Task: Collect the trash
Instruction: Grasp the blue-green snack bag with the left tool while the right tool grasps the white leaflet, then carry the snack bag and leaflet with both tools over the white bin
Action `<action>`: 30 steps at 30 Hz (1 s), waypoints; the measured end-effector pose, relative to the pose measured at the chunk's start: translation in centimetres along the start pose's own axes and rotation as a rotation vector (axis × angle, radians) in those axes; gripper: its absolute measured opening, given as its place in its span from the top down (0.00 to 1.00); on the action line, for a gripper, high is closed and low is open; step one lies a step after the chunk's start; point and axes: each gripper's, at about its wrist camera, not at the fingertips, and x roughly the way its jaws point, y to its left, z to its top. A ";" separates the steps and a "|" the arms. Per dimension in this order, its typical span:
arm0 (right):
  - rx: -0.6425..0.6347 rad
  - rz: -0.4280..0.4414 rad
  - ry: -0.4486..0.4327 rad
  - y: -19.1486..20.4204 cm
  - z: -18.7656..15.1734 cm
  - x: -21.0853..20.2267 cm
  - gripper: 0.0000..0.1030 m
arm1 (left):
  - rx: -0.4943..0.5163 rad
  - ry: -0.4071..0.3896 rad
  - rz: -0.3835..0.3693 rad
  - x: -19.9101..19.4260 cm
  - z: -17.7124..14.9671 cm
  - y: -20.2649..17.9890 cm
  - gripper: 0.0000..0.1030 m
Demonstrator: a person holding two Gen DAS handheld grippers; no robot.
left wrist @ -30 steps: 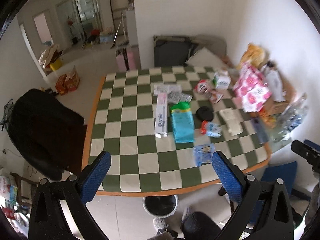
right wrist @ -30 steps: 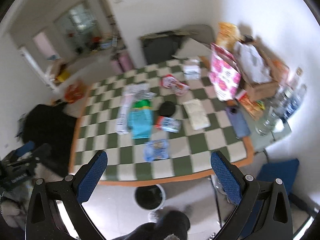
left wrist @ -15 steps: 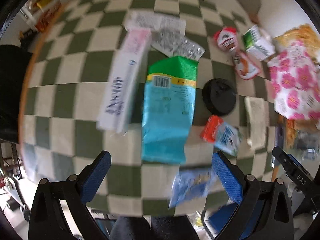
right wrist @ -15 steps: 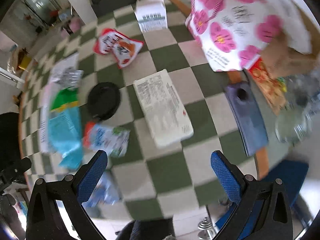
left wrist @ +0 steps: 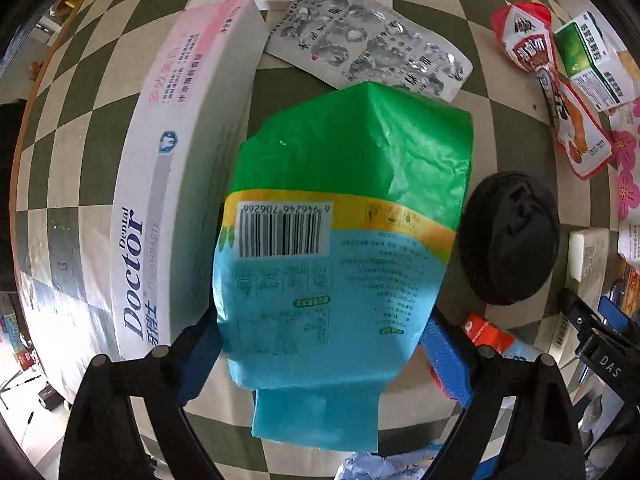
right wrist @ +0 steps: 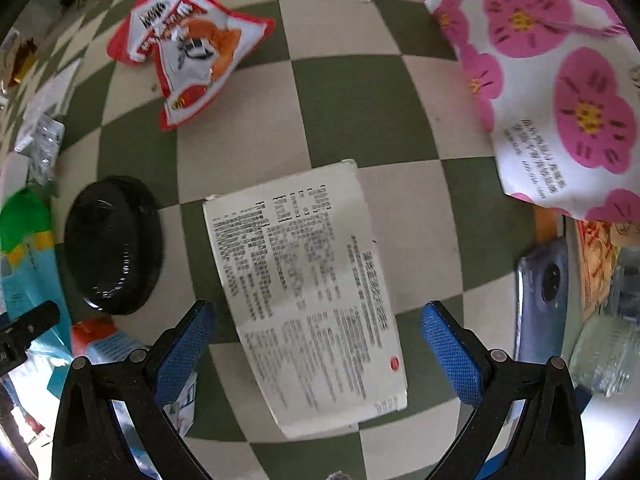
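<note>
My left gripper (left wrist: 320, 356) is open, its blue pads on either side of the lower end of a green and teal bag (left wrist: 340, 248) lying on the checkered table (left wrist: 80, 120). My right gripper (right wrist: 316, 352) is open, its pads astride a flat white printed box (right wrist: 304, 288). A black round lid (left wrist: 508, 240) lies between the two; it also shows in the right wrist view (right wrist: 114, 244). A white toothpaste box (left wrist: 176, 184), a foil blister sheet (left wrist: 372, 44) and a red snack wrapper (right wrist: 188, 48) lie nearby.
A pink-flowered bag (right wrist: 560, 80) stands at the right. A grey phone (right wrist: 540, 292) lies at the table's right edge beside clear bottles (right wrist: 608, 352). A green and white carton (left wrist: 592, 60) and small orange and blue packets (left wrist: 492, 336) also lie on the table.
Both grippers have dropped from high above the table to just over it. The left now straddles the teal bag, the right the white box. Both stay open.
</note>
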 end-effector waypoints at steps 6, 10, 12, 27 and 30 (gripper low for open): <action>0.003 0.041 -0.008 0.6 0.0 0.4 0.23 | 0.004 -0.036 0.006 -1.8 -0.9 0.0 0.18; 0.008 0.049 -0.011 1.3 -0.2 0.2 0.23 | 0.001 -0.032 -0.017 -2.6 0.1 -0.3 0.17; 0.004 0.047 -0.005 1.6 0.0 0.1 0.23 | 0.008 -0.009 -0.022 -2.3 1.0 -0.7 0.17; 0.022 0.097 -0.095 -0.2 -1.5 -4.4 0.23 | 0.022 -0.207 -0.011 -13.2 -1.3 -1.3 0.19; 0.014 0.115 -0.169 0.3 -2.8 -7.5 0.23 | 0.028 -0.279 -0.006 -16.0 -3.7 -1.4 0.19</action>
